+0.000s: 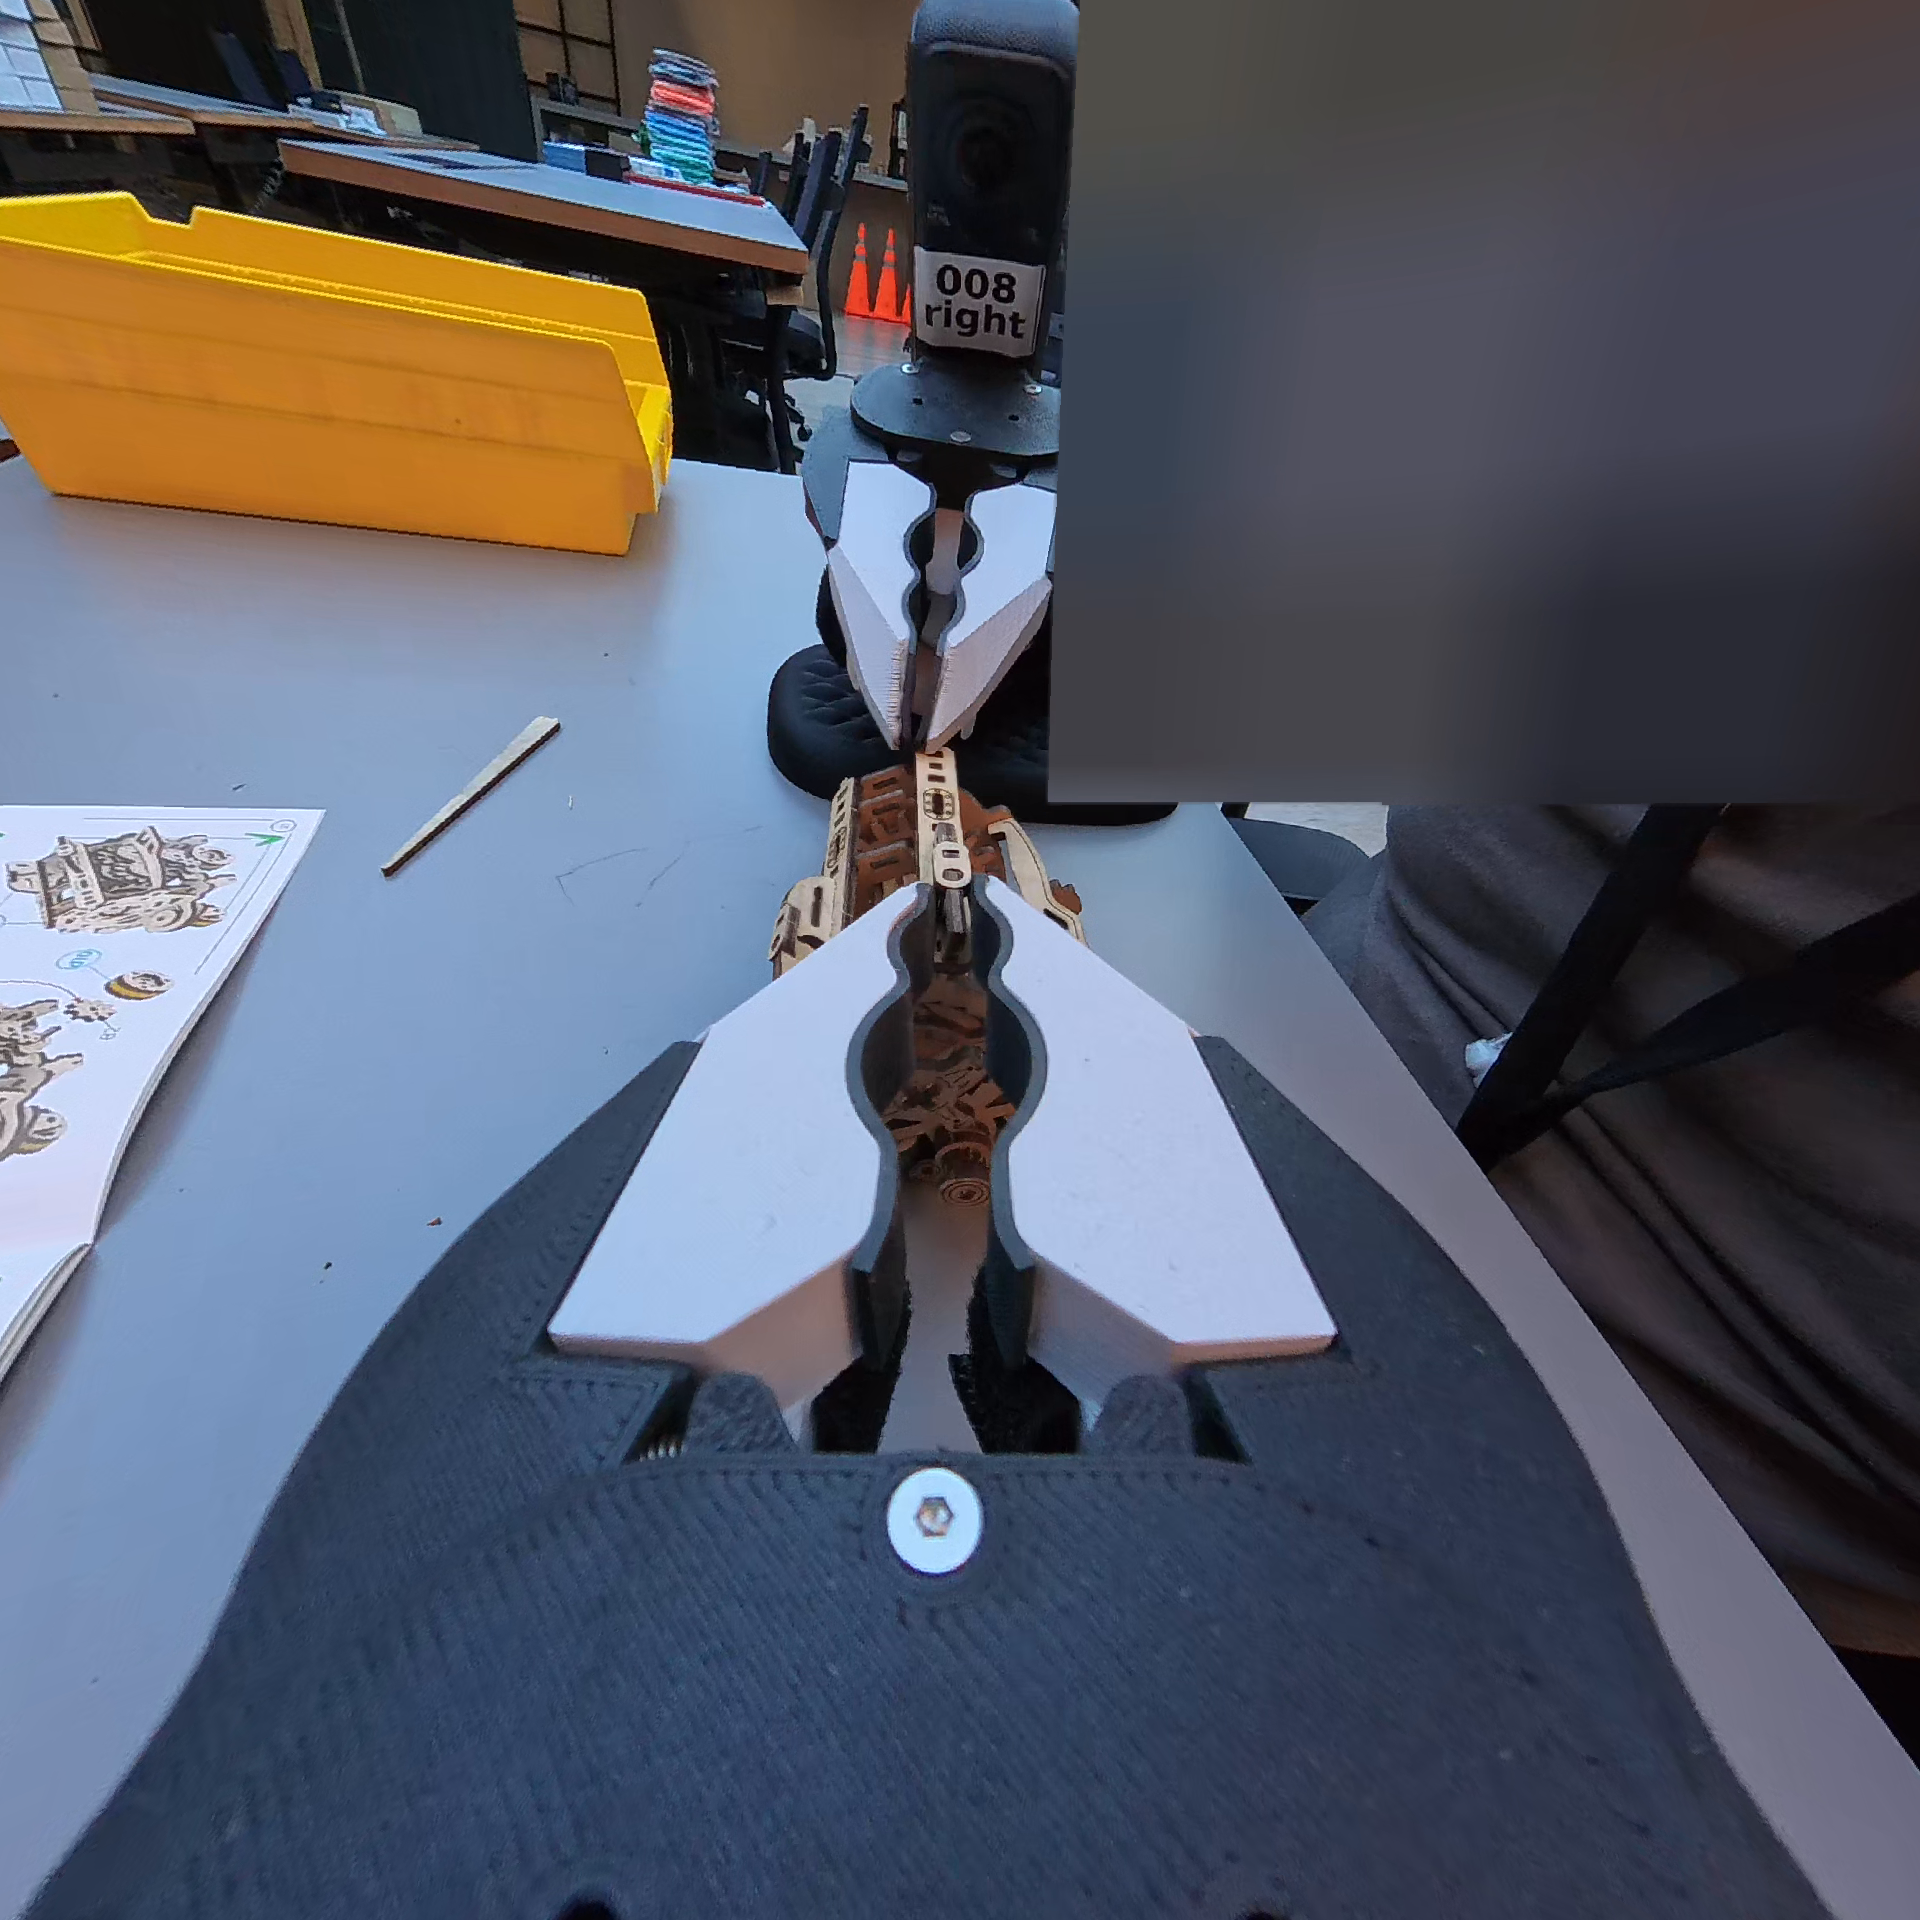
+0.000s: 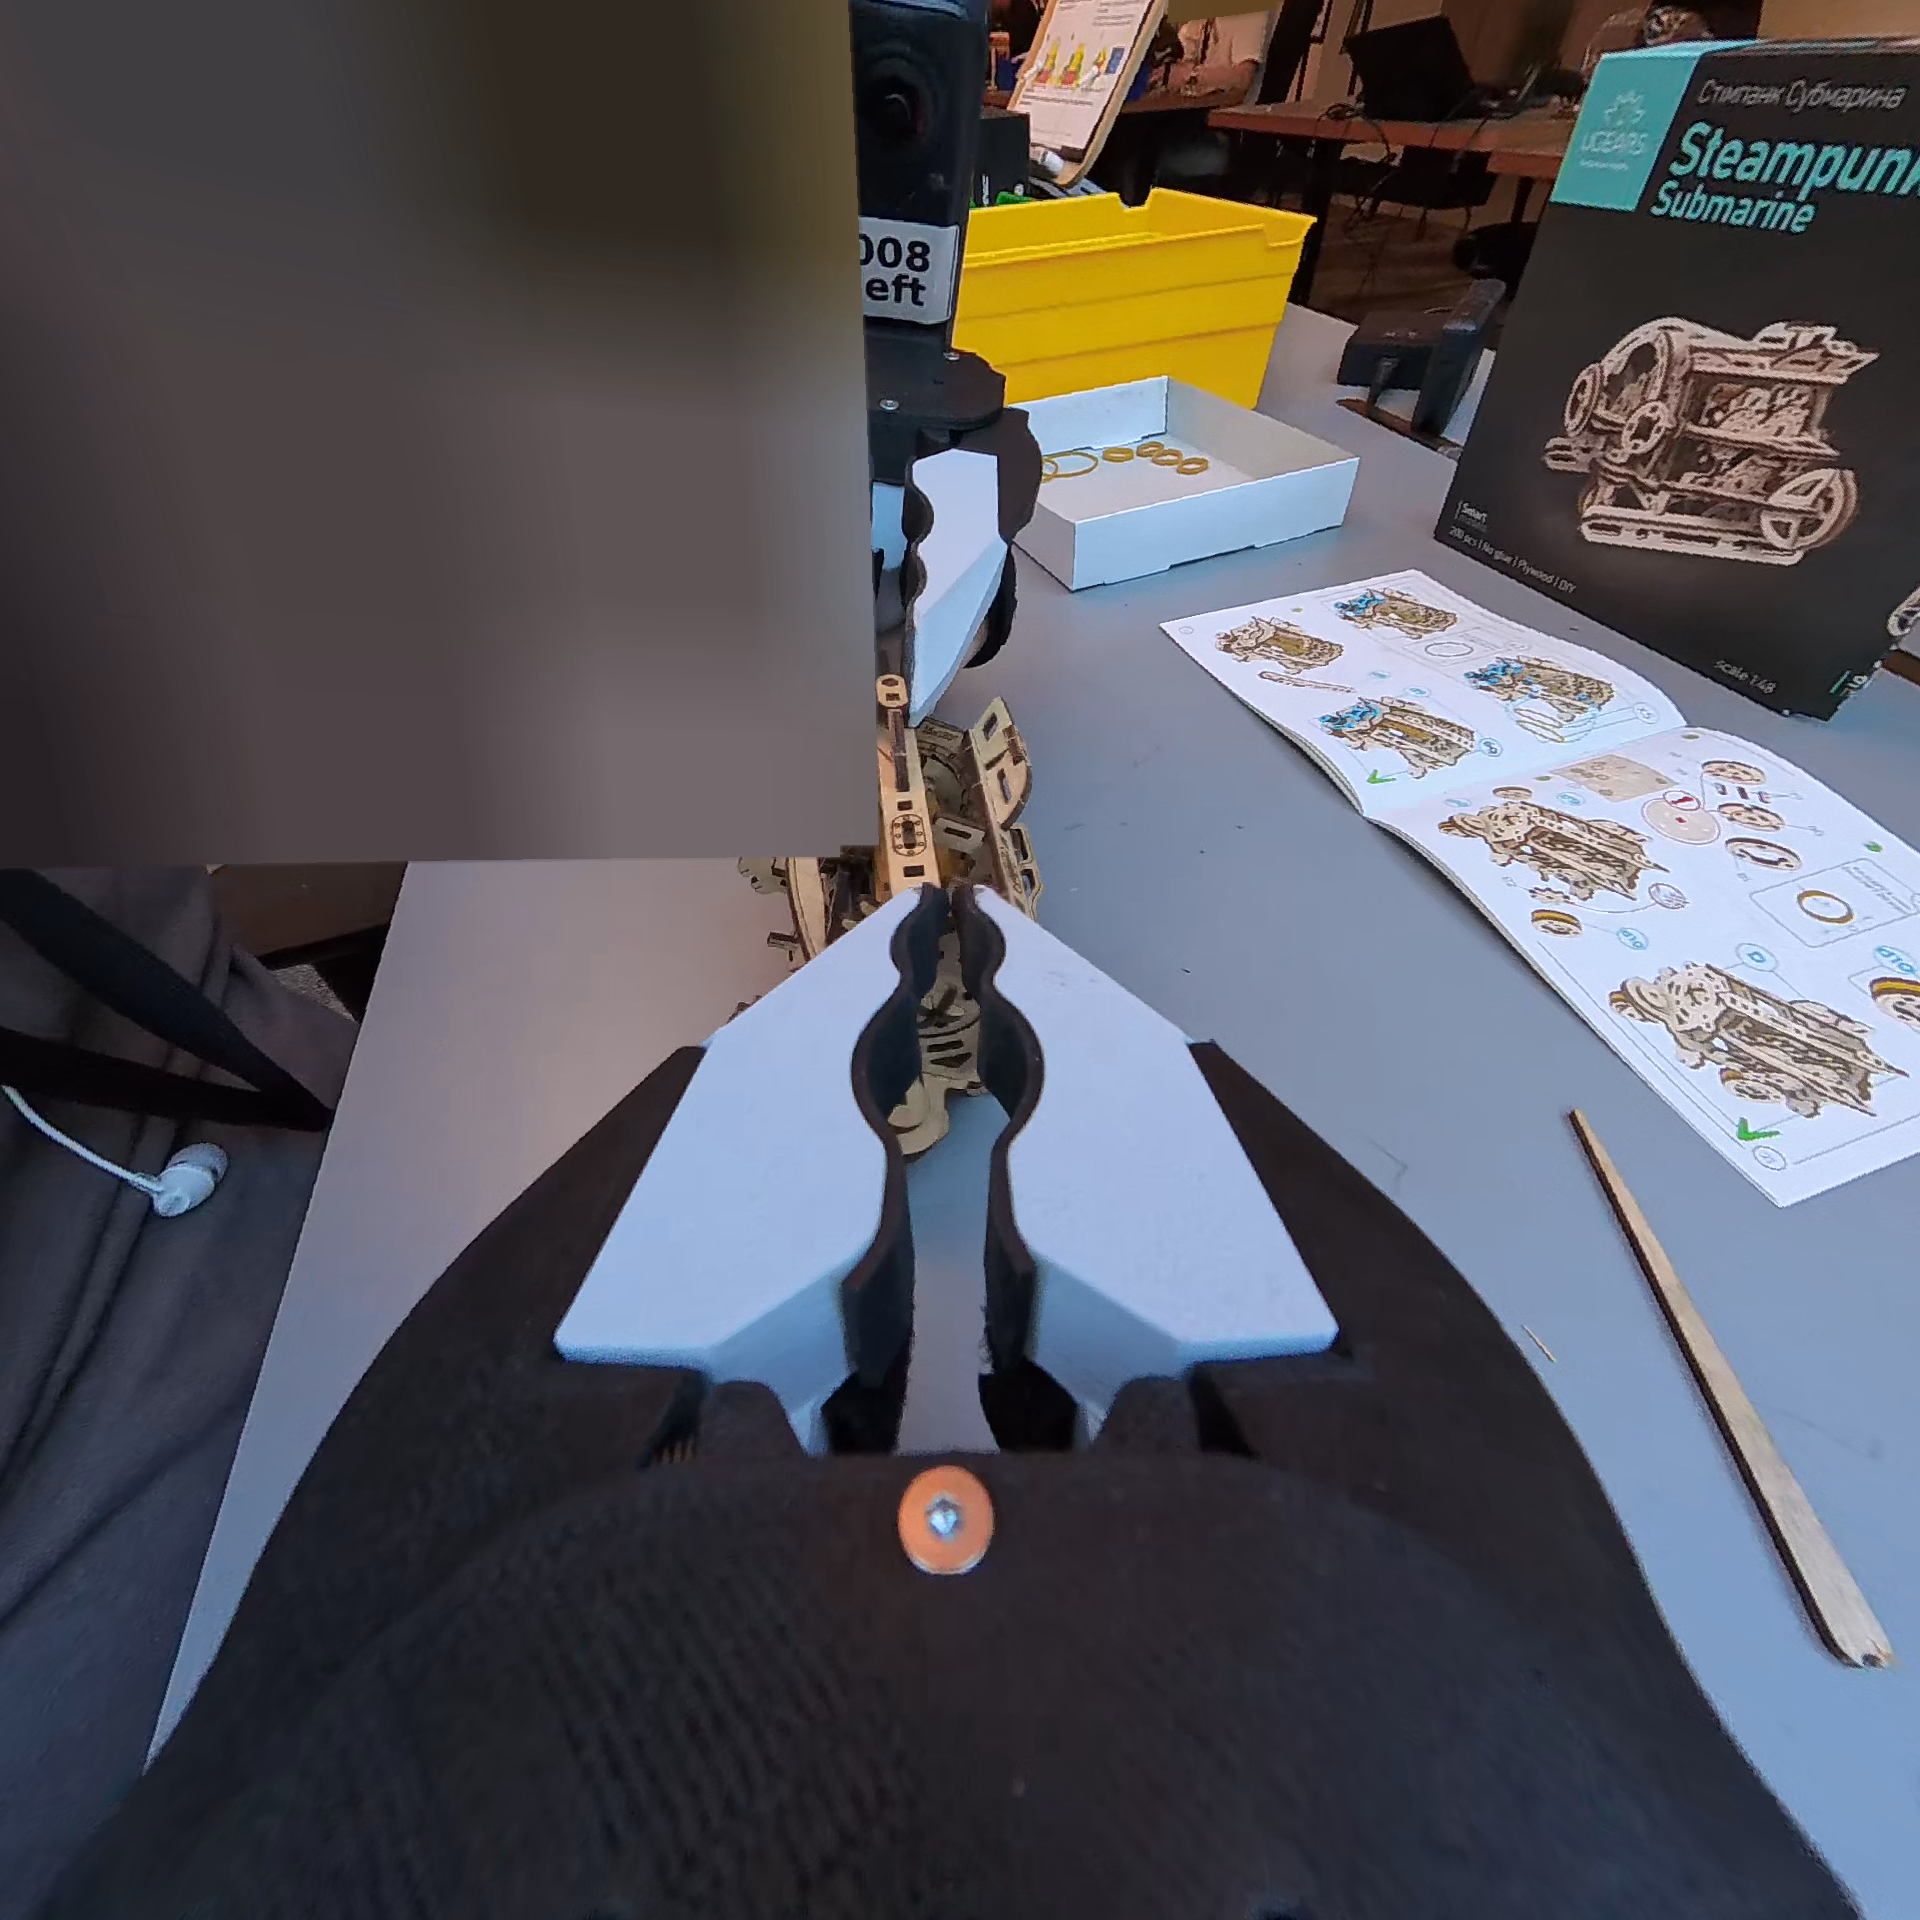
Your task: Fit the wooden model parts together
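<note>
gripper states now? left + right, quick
Left gripper: closed on the wooden model.
Right gripper: closed on the same model, pinching its slotted strip from the opposite end.

Pale laser-cut wood on the model (image 1: 914, 862), edges scorched brown, matt. The left tongs (image 1: 948, 904) show smooth white plastic fingers on a ribbed, matt black printed body, with one shiny metal screw (image 1: 933, 1521). Tabletop (image 1: 364, 1039) is smooth grey, faintly scuffed. Glossy yellow plastic bin (image 1: 312, 416). Thin raw wood stick (image 2: 1725, 1392). Paper booklet (image 2: 1621, 862), slight sheen.
</note>
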A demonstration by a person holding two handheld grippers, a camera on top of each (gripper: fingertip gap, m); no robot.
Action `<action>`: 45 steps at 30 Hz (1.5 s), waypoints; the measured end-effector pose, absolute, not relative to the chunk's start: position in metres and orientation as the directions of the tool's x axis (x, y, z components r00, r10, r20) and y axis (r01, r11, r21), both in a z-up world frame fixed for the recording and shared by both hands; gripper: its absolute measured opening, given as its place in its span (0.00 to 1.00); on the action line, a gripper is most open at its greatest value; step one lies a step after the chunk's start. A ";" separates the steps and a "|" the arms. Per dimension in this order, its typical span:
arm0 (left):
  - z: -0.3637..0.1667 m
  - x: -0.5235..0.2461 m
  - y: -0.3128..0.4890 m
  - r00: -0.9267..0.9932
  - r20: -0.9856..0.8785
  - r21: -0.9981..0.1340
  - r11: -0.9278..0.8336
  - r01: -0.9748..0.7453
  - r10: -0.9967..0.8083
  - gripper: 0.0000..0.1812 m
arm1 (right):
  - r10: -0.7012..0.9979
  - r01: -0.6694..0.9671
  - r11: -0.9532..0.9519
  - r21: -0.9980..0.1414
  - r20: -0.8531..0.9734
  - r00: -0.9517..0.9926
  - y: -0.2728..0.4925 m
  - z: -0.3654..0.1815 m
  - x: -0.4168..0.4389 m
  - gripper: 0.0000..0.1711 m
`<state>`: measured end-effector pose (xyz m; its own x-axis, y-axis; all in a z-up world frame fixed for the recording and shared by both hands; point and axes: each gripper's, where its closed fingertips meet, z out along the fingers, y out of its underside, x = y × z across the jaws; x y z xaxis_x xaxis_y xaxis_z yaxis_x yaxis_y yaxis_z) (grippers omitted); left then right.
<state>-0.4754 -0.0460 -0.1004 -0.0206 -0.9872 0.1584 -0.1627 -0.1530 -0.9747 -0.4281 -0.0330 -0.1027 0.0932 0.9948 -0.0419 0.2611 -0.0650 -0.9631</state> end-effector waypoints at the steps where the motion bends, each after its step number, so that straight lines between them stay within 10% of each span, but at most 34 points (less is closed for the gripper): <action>1: -0.100 -0.475 -0.046 -0.022 0.159 -0.975 -0.154 -0.162 -0.987 0.02 | 0.995 0.260 -0.062 -0.964 -0.041 0.087 -0.034 -0.102 -0.428 0.01; 45: -0.079 -0.461 -0.040 0.073 -0.005 -0.980 -0.009 -0.198 -0.997 0.15 | 0.994 0.299 0.073 -0.952 0.094 0.057 -0.041 -0.104 -0.426 0.00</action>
